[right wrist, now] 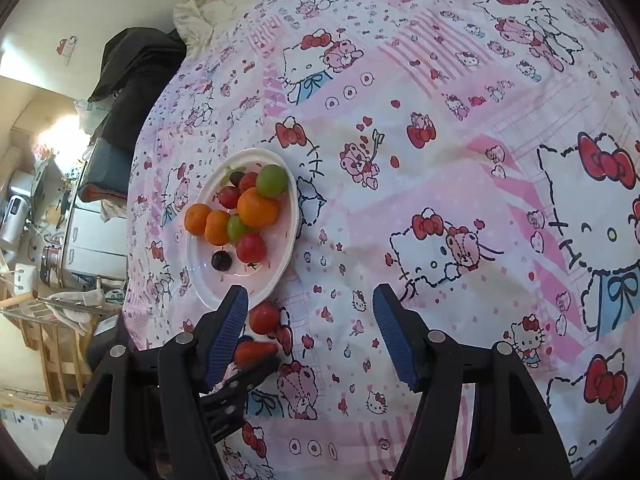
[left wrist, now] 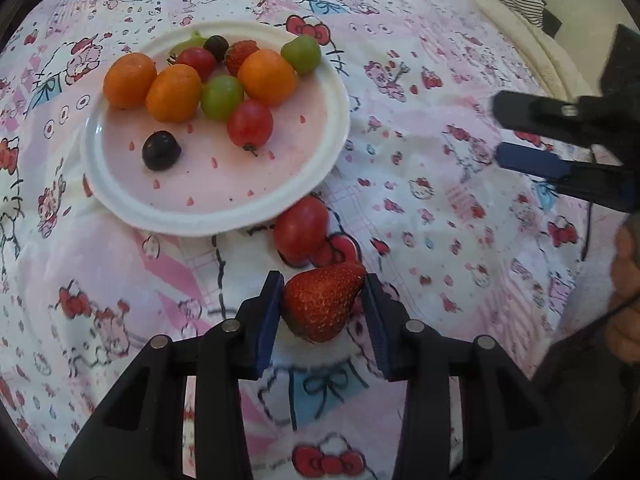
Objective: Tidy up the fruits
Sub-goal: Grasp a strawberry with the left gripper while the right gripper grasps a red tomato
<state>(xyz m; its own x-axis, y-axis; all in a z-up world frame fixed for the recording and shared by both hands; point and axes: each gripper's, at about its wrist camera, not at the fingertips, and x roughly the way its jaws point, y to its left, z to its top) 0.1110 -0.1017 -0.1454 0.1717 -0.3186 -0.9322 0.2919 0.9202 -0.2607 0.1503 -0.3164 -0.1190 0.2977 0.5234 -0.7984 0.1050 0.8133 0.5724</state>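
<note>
Left wrist: left tool [left wrist: 323, 309] grips strawberry [left wrist: 320, 304]; no legible writing.

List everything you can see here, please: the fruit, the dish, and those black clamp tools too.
plate: one, white, on the patterned cloth
oranges: three, orange, on the plate
tomatoes: two, red, on the plate; a third on the cloth beside the plate
green grapes: two, on the plate
dark grapes: two, on the plate
strawberries: one, red, between the left tool's jaws; another on the plate
cloth: one, pink and white cartoon print
left gripper: black, blue pads, jaws touching the strawberry
right gripper: black, jaws open, empty
</note>
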